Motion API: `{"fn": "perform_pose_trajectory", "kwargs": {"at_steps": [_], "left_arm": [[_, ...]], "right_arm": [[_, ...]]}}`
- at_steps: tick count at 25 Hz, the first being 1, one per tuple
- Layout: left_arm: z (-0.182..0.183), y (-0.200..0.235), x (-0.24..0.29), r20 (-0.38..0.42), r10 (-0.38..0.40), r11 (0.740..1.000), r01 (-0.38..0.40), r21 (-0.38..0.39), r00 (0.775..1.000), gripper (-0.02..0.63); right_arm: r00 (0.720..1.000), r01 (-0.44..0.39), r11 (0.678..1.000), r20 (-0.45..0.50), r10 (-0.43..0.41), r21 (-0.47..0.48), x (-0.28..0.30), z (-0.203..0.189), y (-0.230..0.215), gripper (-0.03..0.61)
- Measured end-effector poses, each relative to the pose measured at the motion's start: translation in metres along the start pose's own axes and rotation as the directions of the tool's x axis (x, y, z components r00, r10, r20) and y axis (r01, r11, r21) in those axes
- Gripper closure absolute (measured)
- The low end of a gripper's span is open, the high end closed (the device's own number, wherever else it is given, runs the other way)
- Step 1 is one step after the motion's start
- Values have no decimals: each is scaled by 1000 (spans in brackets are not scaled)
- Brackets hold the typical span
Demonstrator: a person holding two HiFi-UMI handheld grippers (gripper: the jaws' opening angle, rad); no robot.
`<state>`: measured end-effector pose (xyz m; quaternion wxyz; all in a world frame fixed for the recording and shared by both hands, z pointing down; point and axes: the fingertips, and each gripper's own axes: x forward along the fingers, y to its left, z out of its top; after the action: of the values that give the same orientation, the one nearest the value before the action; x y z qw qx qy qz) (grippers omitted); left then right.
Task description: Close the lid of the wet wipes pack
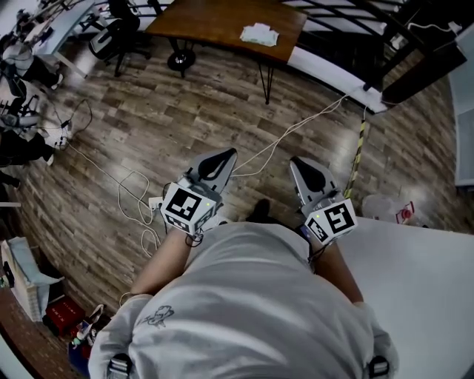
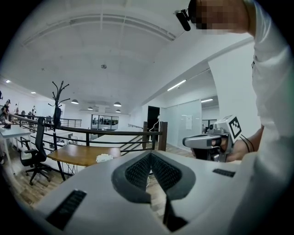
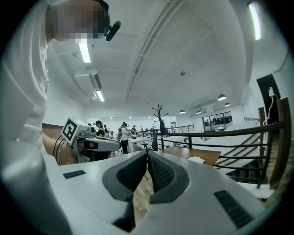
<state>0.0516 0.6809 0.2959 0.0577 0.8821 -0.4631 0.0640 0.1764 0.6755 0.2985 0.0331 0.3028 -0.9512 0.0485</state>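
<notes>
A small white pack-like thing (image 1: 259,33) lies on the brown wooden table (image 1: 215,18) at the far side of the room; I cannot tell whether it is the wet wipes pack. It also shows small in the left gripper view (image 2: 104,157) and the right gripper view (image 3: 196,159). My left gripper (image 1: 226,154) and right gripper (image 1: 296,161) are held side by side over the wooden floor, pointing roughly level toward that table. The left gripper (image 2: 150,153) is shut with nothing between its pads. The right gripper (image 3: 147,153) is likewise shut and empty.
A white table (image 1: 422,274) stands at my right, with a clear plastic item bearing a red label (image 1: 389,209) at its corner. White cables (image 1: 133,185) trail over the floor. Office chairs (image 1: 115,33) stand at the left, and a black railing (image 2: 105,133) runs behind the brown table.
</notes>
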Motion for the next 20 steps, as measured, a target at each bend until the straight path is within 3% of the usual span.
{"fn": "perform_pose_trajectory", "kwargs": {"at_steps": [9, 20], "left_arm": [[7, 6, 50, -6, 52, 999, -52, 10, 999, 600], [6, 29, 84, -27, 28, 1000, -28, 8, 999, 601]], "right_arm": [[1000, -29, 1000, 1, 29, -6, -6, 4, -62, 543], [1000, -4, 1000, 4, 4, 9, 14, 4, -93, 543]]}}
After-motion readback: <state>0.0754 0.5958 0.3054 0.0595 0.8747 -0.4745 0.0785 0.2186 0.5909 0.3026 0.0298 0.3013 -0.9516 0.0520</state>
